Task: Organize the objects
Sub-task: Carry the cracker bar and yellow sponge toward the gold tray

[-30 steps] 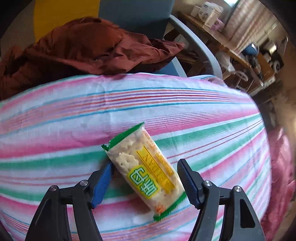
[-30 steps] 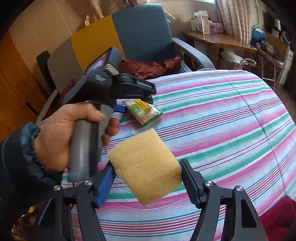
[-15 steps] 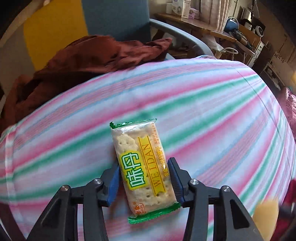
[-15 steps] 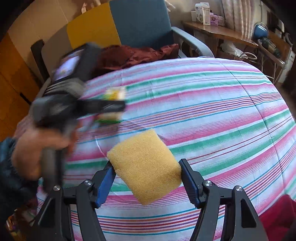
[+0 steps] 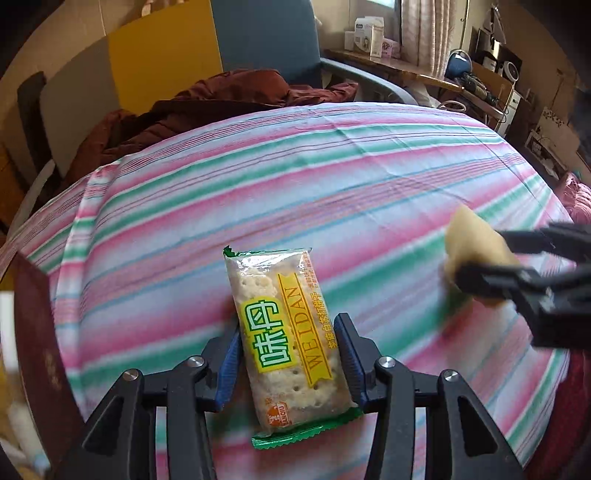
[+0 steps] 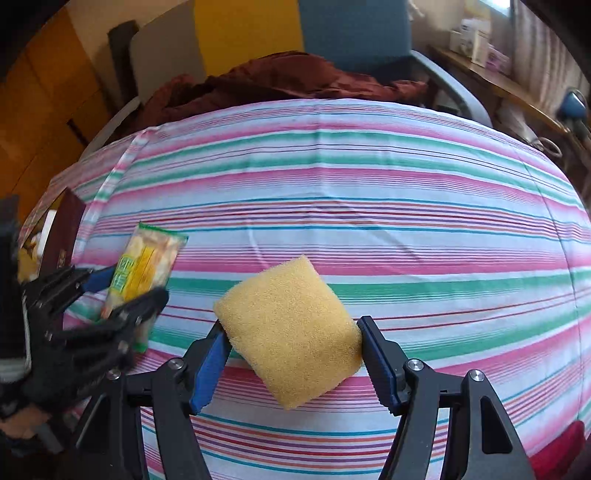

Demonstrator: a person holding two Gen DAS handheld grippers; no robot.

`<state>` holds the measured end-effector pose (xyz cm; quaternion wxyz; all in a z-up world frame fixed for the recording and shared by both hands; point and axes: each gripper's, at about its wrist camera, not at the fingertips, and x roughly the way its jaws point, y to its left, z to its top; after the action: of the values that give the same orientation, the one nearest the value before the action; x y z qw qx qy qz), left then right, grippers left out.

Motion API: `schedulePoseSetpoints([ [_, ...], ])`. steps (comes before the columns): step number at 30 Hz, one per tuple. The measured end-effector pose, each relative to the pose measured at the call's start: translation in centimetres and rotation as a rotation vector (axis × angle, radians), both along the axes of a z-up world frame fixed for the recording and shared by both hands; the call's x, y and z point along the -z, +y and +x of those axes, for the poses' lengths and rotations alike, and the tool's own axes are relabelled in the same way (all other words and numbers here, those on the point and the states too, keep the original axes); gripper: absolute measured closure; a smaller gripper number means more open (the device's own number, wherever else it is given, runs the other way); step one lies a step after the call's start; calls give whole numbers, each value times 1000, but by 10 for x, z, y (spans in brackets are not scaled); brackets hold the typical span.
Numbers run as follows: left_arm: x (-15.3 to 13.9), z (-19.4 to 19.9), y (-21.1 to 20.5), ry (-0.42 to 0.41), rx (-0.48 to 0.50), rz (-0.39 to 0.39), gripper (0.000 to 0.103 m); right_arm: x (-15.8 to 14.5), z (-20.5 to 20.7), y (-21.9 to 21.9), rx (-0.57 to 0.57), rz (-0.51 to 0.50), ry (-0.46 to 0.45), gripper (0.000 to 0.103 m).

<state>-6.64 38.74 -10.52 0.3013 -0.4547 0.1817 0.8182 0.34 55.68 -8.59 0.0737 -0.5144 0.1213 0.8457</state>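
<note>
- Left tongs (image 5: 288, 363) clamp the green-edged clear cracker packet (image 5: 286, 332) above the striped cloth-covered table (image 5: 332, 177).
- Right tongs (image 6: 291, 354), at three o'clock, squeeze the yellow foam sponge (image 6: 291, 332).
- Bare stripes run to the twelve o'clock edge, where a maroon jacket (image 5: 229, 99) lies.

I look over a striped cloth (image 6: 369, 206) covering the worktop. Behind it stands a blue chair (image 5: 266, 40) with a dark red garment (image 6: 288, 79) heaped on it; a wooden side table (image 5: 402, 70) and curtains (image 5: 424, 33) are at right.
</note>
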Motion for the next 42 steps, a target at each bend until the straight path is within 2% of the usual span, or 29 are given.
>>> schedulePoseSetpoints([
  [5, 0, 16, -12, 40, 16, 6, 55, 8, -3, -12, -26, 32, -11, 34],
  [21, -8, 33, -32, 81, 17, 6, 59, 8, -7, -17, -26, 79, -1, 35],
  [30, -4, 36, -35, 40, 26, 19, 59, 9, -9, -21, -31, 104, -8, 35],
  [42, 1, 26, -45, -35, 19, 94, 57, 13, -12, -26, -54, 138, -27, 35],
])
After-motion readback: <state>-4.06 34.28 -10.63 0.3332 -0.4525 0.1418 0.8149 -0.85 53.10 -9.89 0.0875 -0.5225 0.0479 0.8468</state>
